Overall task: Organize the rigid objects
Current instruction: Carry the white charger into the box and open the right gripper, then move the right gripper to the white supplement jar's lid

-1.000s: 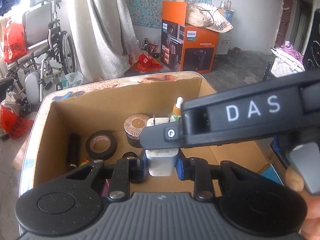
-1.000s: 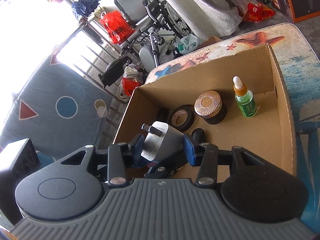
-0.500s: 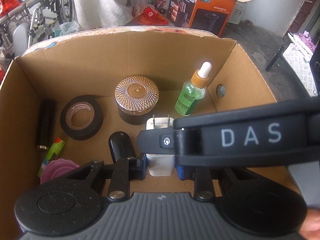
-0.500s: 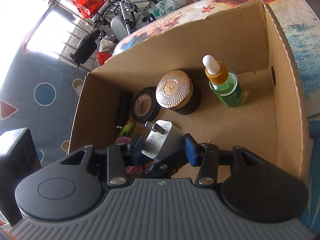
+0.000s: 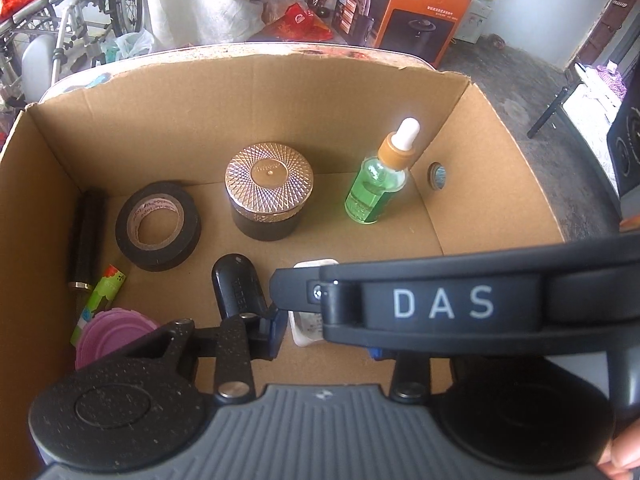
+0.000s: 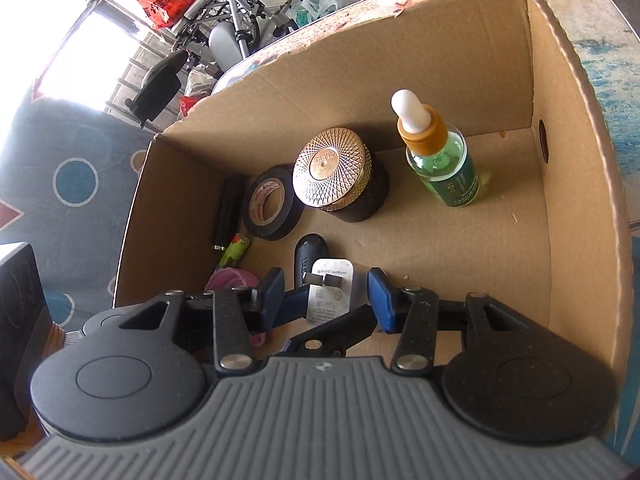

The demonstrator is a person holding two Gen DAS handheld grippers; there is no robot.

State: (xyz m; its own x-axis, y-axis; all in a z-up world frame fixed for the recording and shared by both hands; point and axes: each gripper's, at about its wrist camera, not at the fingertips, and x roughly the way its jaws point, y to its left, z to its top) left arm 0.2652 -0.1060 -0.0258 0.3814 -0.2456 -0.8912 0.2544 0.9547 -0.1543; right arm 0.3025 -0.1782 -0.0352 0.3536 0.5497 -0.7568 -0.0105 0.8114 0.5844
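1. Left wrist view: cardboard box (image 5: 256, 92), open-topped, on a printed table (image 6: 600, 8).
2. Contents, far row, left to right: black tube (image 5: 86, 236) along the left wall; black tape roll (image 5: 158, 226) lying flat; dark jar (image 5: 268, 192) with a gold patterned lid, upright; green dropper bottle (image 5: 378, 184), upright, near the right wall.
3. Contents, near row: green-printed stick (image 5: 106, 288); pink lid (image 5: 114, 330) in the near left corner; black oblong piece (image 5: 236, 286), beside the charger.
4. White charger (image 6: 330, 298), prongs up, low in the box near its near wall, between both grippers' fingers.
5. Left gripper (image 5: 326, 330): fingers spread wider than the charger, a gap showing on the left side; right finger hidden behind the other gripper's body.
6. Right gripper (image 6: 326, 294): fingers parted, gaps on both sides of the charger; released.
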